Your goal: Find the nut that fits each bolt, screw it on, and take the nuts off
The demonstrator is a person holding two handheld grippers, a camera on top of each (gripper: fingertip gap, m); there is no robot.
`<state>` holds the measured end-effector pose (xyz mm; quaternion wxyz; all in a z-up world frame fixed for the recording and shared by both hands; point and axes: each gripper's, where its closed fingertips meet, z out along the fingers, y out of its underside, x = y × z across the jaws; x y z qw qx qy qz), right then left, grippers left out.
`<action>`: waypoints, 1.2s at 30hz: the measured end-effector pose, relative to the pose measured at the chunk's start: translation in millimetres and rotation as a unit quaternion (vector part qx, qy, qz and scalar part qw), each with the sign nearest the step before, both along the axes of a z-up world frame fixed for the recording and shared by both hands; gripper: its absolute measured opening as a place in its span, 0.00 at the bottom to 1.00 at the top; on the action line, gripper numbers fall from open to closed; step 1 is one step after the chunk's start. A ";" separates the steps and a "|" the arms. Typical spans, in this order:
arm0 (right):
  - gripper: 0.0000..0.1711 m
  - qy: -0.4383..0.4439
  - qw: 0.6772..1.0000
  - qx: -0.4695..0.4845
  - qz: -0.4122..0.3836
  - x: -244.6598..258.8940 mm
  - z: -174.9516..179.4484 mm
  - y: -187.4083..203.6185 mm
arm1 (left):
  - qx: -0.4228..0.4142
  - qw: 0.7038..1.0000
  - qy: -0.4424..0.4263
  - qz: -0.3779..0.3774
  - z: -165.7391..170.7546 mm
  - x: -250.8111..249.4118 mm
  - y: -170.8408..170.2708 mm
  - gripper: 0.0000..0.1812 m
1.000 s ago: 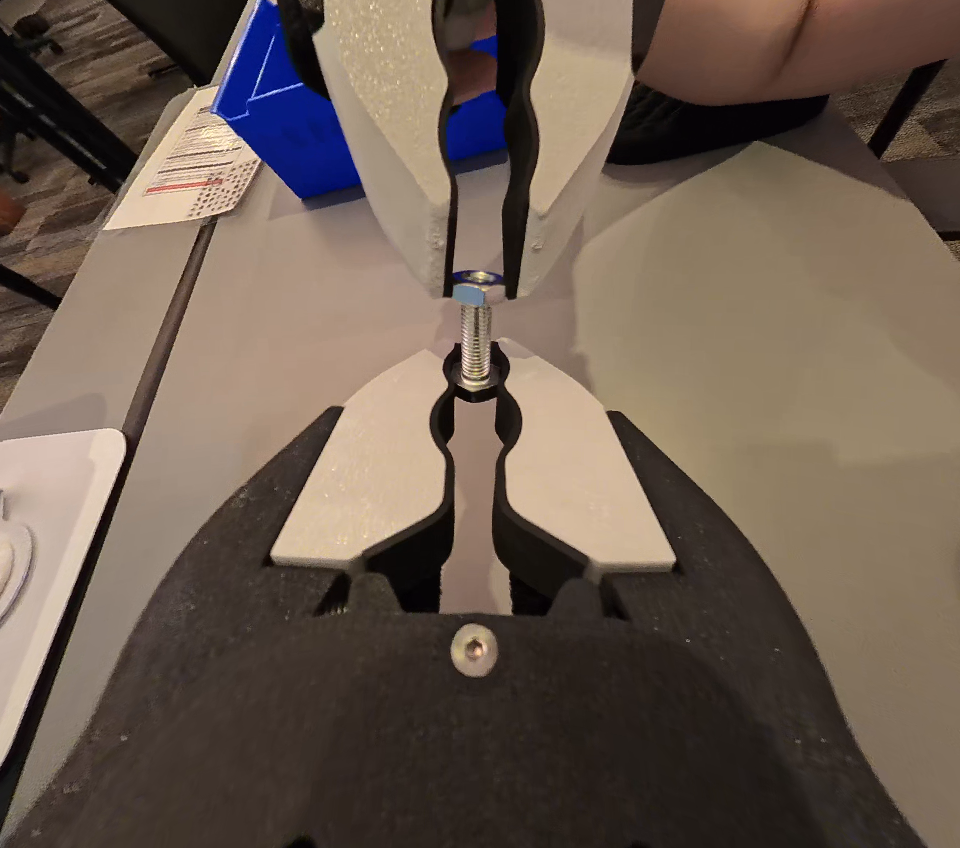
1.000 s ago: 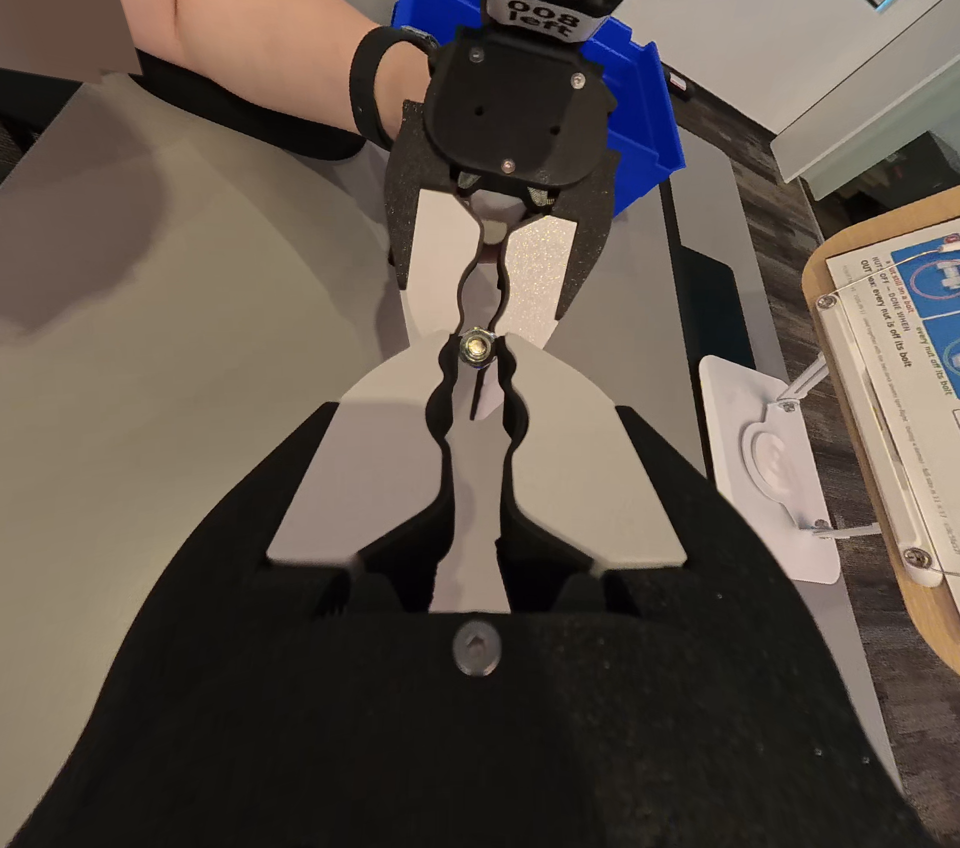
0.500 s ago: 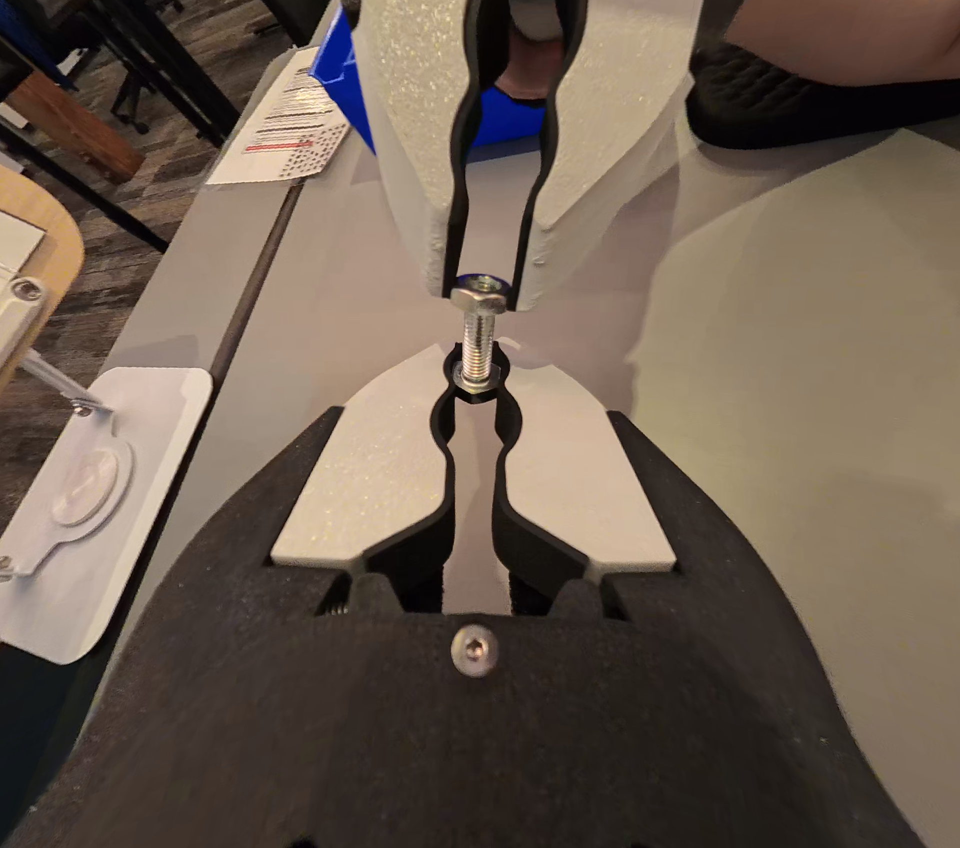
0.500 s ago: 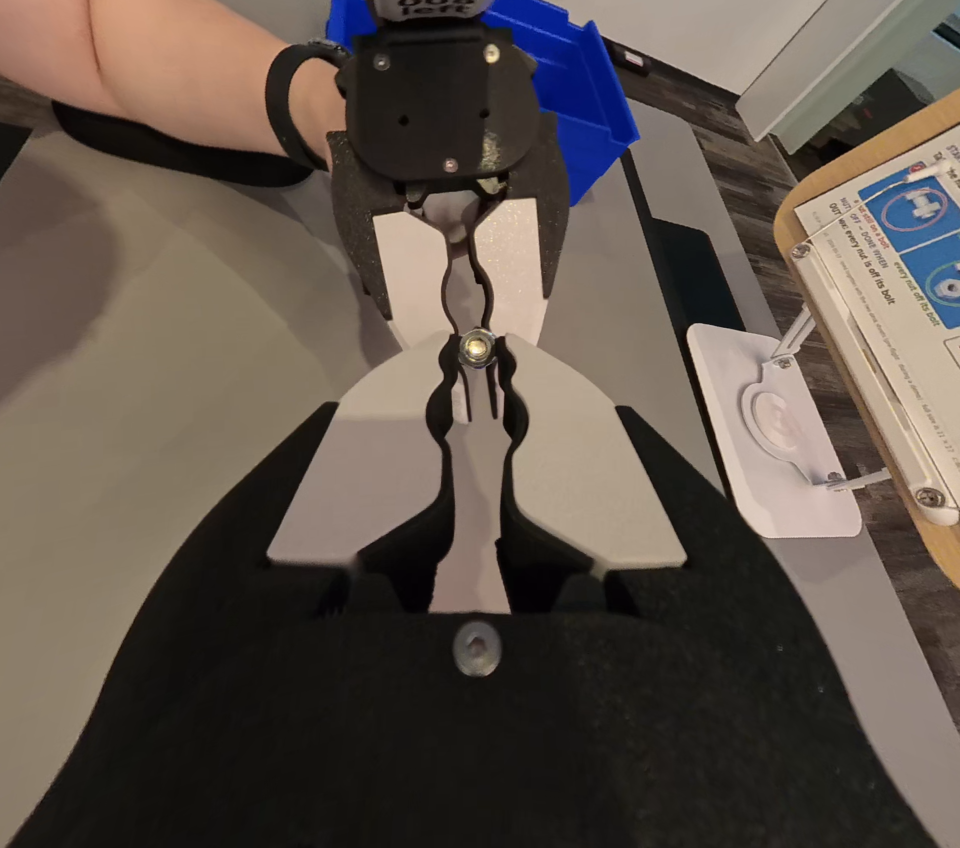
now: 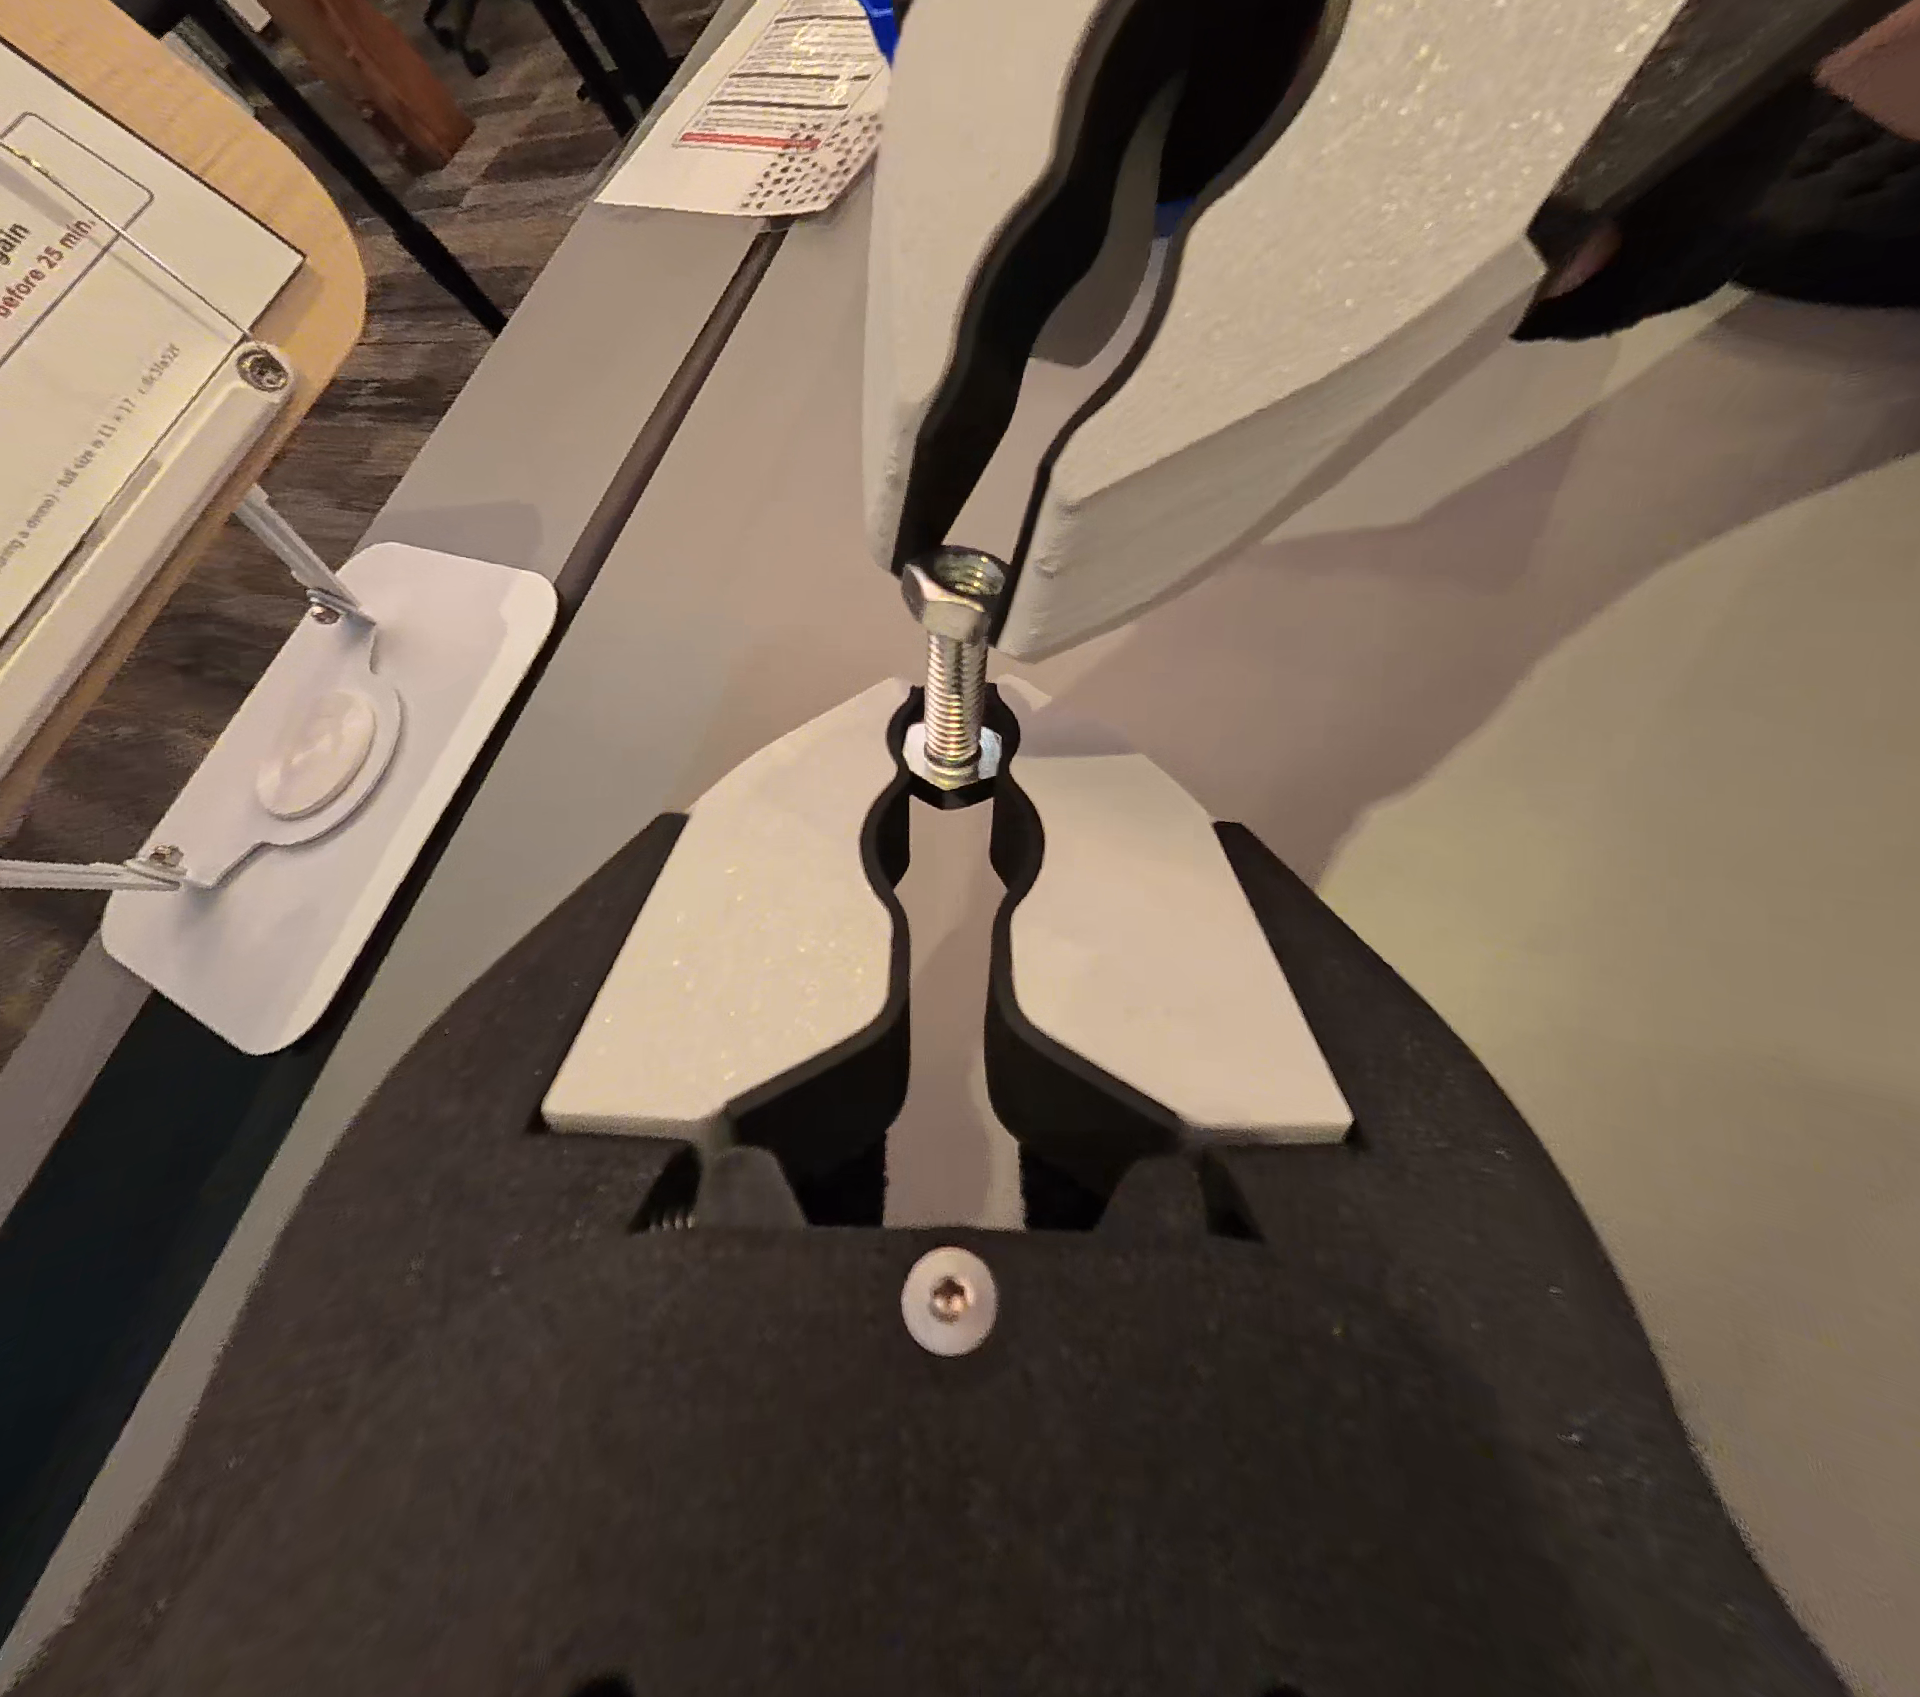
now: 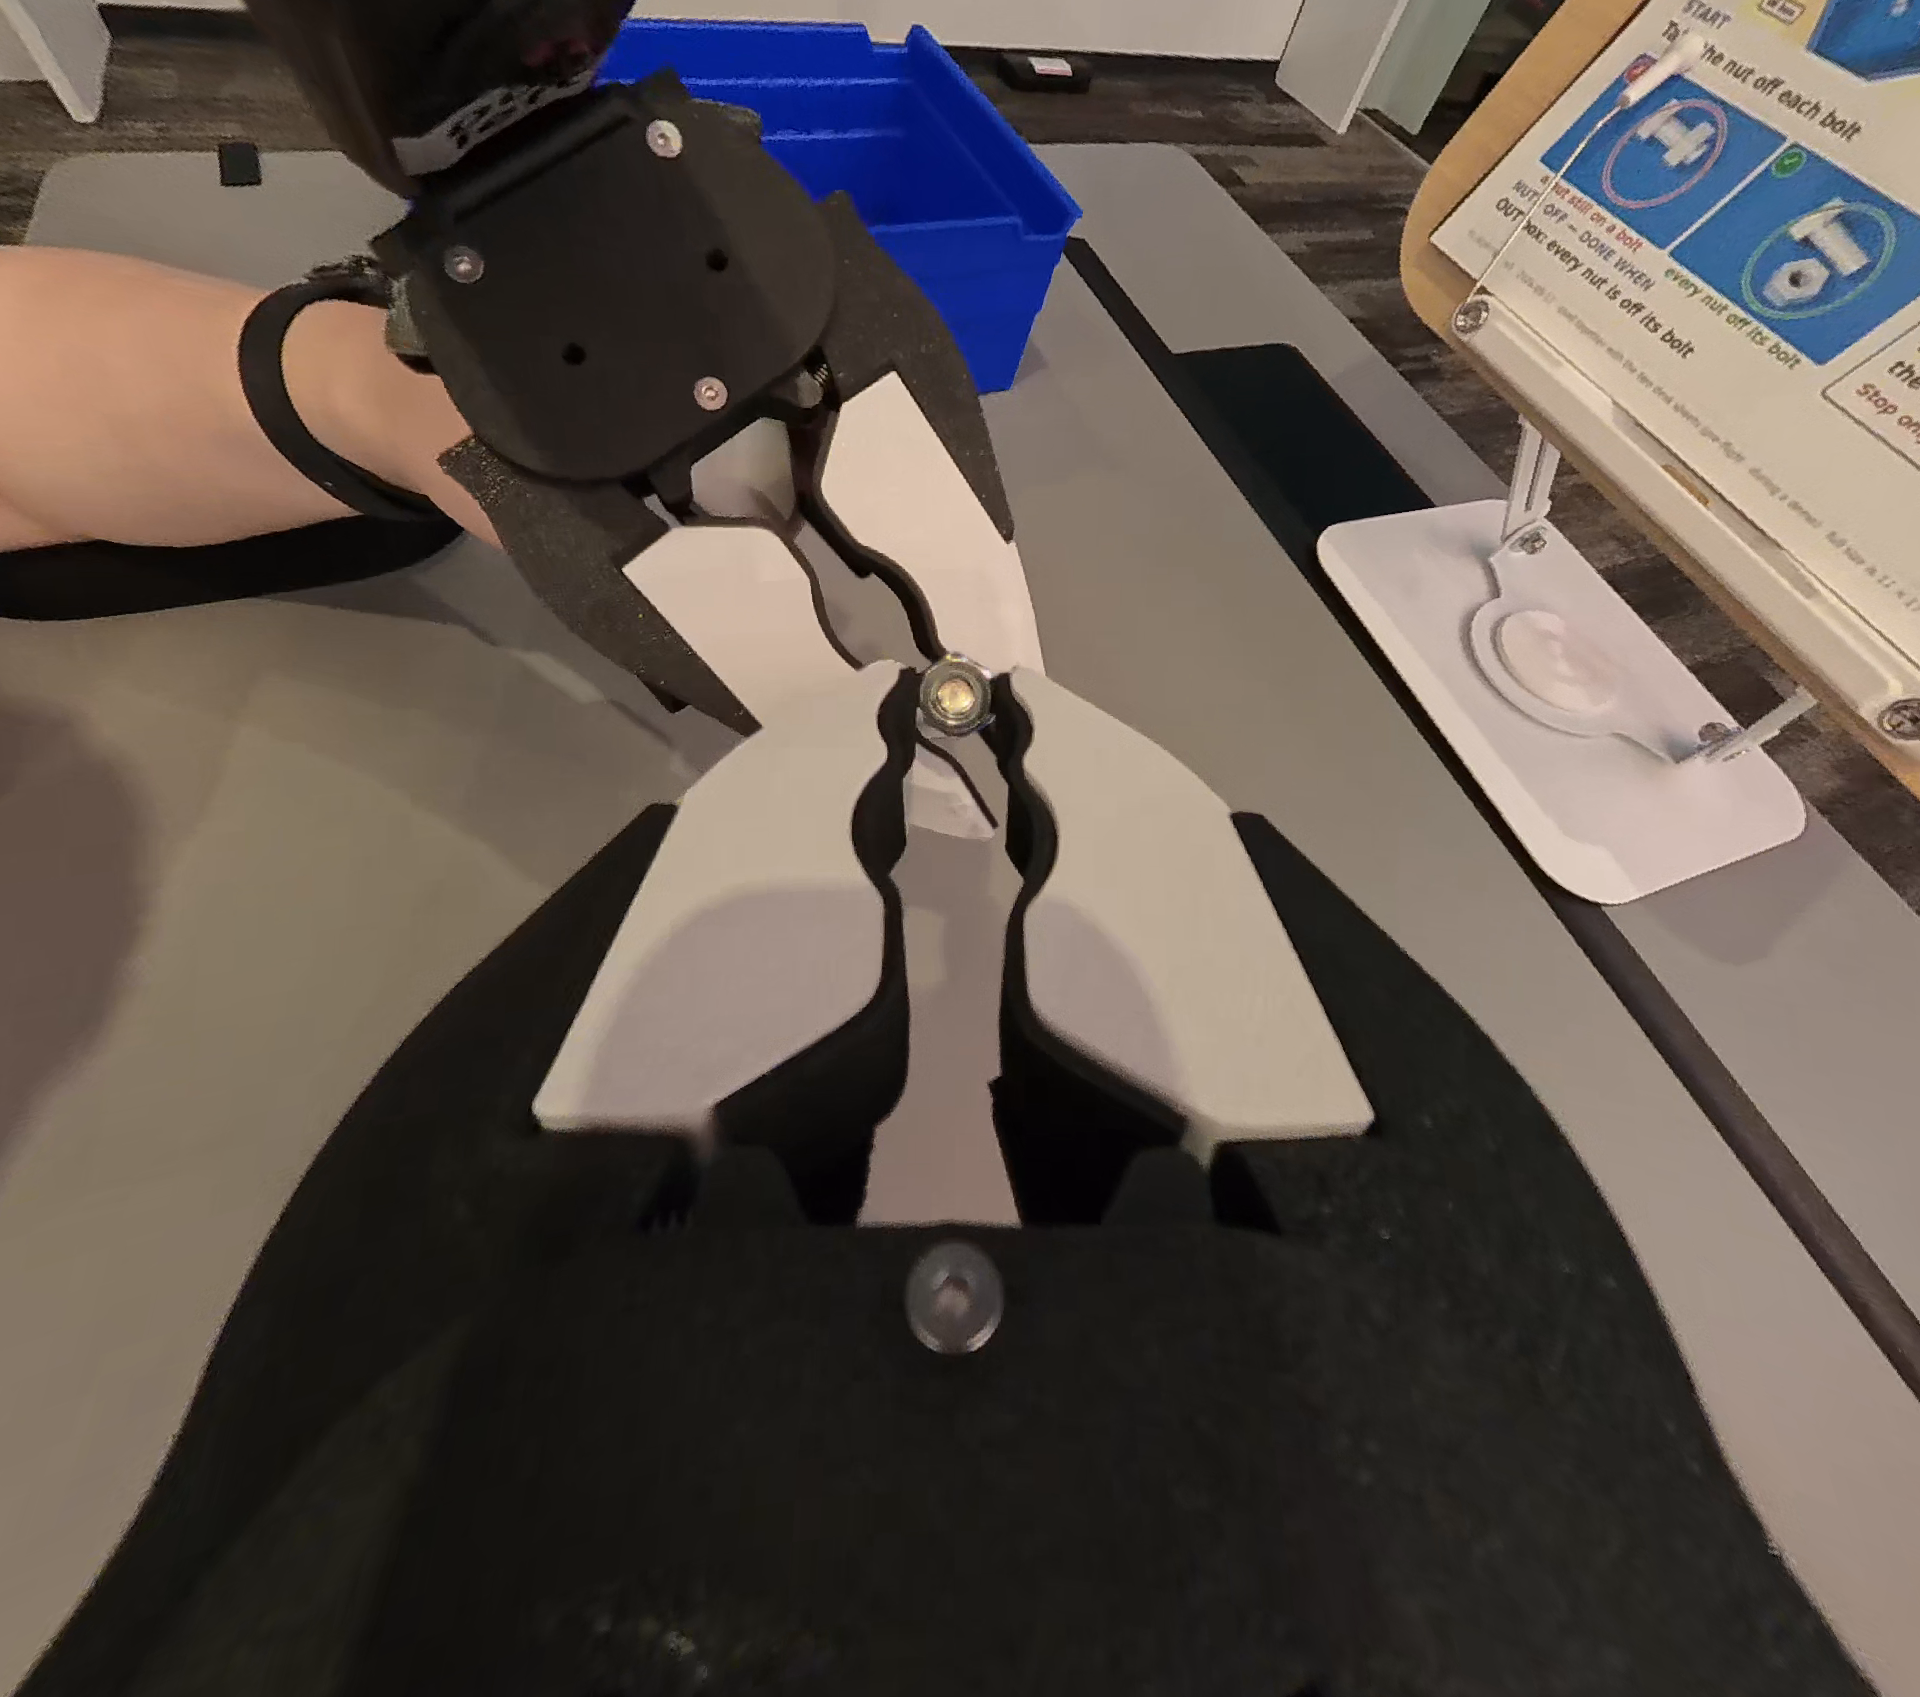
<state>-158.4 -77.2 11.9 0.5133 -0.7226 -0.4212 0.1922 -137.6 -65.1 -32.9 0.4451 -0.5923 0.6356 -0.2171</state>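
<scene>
A silver bolt (image 5: 952, 691) is held above the grey table (image 5: 1558, 816). My left gripper (image 5: 951, 764) is shut on the bolt's hex head, and the threaded shank points away from it. My right gripper (image 5: 961, 598) comes from above and is shut on a silver hex nut (image 5: 956, 603) at the far end of the thread. In the right wrist view, my right gripper (image 6: 954, 707) holds the nut (image 6: 952, 700) end-on, with the bolt's tip showing in its hole. The left gripper (image 6: 914, 660) lies just behind it, tilted to the left.
A blue bin (image 6: 914, 193) stands at the table's far end. A sign stand's white base (image 6: 1558, 712) sits beside the table edge and also shows in the left wrist view (image 5: 312, 764). A printed sheet (image 5: 769, 120) lies near the bin. A person's forearm (image 6: 156, 421) rests at the left. The sign stand's white base (image 6: 1558, 712) is about equally far from each gripper, around 35 cm. It turns up in the left wrist view (image 5: 379, 714) as well.
Both grippers have twisted against each other around the bolt's axis, and the right one now leans over. The nut stays at the thread's end. The sign stand has come further into view.
</scene>
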 end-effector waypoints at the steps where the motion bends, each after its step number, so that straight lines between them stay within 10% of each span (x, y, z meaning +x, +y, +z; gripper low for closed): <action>1: 0.08 -0.001 1.000 -0.002 -0.003 0.1 -0.4 0.3 | 0.004 1.000 0.003 0.003 -0.5 -0.1 0.7 0.05; 36: 0.08 -0.100 0.993 0.053 0.042 1.3 -4.8 -9.0 | 0.021 0.999 0.024 -0.033 -1.0 0.5 -10.7 0.05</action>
